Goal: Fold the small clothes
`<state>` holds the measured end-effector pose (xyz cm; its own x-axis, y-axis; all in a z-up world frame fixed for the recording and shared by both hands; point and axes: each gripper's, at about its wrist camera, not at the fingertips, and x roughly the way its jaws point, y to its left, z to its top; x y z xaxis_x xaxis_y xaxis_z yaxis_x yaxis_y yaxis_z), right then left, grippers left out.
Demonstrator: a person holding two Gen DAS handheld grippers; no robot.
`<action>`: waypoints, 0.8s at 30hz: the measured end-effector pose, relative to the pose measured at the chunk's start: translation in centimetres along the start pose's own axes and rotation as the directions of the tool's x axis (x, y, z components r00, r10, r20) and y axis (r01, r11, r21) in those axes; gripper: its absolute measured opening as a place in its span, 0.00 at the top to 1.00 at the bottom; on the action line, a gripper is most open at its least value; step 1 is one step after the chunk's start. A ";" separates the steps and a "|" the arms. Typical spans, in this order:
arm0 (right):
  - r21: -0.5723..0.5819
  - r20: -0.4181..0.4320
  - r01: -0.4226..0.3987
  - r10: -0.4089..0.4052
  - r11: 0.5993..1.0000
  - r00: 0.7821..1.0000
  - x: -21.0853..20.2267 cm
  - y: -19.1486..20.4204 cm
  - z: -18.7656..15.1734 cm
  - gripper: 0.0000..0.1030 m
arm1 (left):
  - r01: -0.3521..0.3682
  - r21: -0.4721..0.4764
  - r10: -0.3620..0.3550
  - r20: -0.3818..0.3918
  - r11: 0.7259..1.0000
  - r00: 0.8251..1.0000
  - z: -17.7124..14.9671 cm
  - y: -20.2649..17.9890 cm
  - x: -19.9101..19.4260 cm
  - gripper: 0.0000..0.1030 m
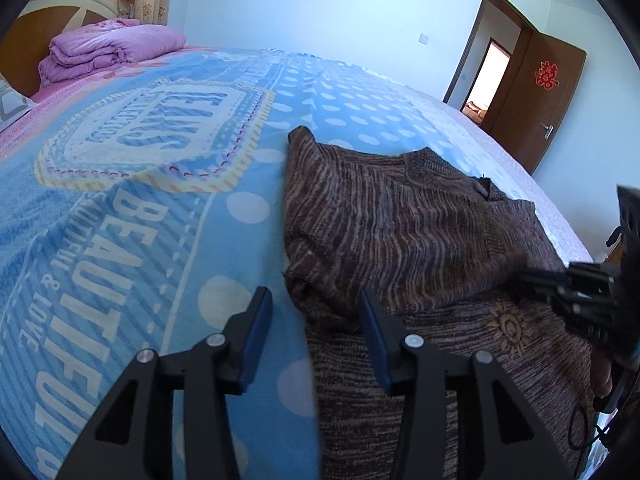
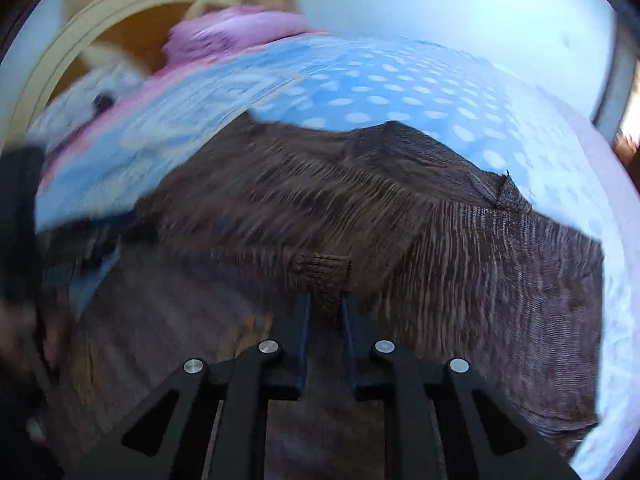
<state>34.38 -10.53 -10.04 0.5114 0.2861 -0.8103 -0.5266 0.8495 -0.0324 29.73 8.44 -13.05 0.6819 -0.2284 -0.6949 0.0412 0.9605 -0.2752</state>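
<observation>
A brown striped knit sweater (image 1: 400,224) lies on the bed, partly folded, with a sun motif on its near part. My left gripper (image 1: 315,300) hovers over the sweater's left edge. Its jaws stand open and nothing is pressed between them. In the right wrist view the sweater (image 2: 400,208) fills the middle. My right gripper (image 2: 327,300) has its jaws nearly together on a ribbed cuff (image 2: 322,272) of the sweater. That gripper also shows, blurred, at the right edge of the left wrist view as the right gripper (image 1: 560,284).
The blue dotted bedspread (image 1: 140,240) with large lettering covers the bed. A folded pink quilt (image 1: 112,50) lies by the wooden headboard (image 1: 36,36). A brown door (image 1: 536,104) stands open at the far right. The bed's right edge runs close to the sweater.
</observation>
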 end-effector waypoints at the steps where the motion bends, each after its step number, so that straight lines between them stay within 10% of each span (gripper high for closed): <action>1: -0.037 0.003 0.028 -0.028 0.999 1.000 -0.4 0.3 -0.5 0.85 | 0.004 -0.006 -0.004 0.005 1.000 1.000 0.0 0.1 -0.1 0.53; 13: 0.291 0.065 -0.192 0.181 0.937 0.981 -0.1 -2.4 1.4 0.85 | 0.060 -0.185 -0.045 0.084 0.981 0.995 -0.2 3.3 -1.3 0.53; 18: 0.139 -0.055 -0.113 0.122 0.984 0.991 -0.8 0.1 -1.2 0.85 | 0.073 -0.164 -0.060 0.087 0.984 0.994 -0.2 2.8 -1.2 0.47; 24: 0.364 0.029 -0.062 0.055 0.929 0.998 -0.3 -5.4 1.4 0.84 | 0.036 -0.117 -0.029 0.065 0.993 0.997 -0.1 2.0 -0.9 0.47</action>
<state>38.02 -14.59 -8.81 0.5011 0.3449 -0.7937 -0.2738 0.9332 0.2327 29.08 10.55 -13.07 0.7262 -0.2453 -0.6422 -0.0195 0.9264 -0.3759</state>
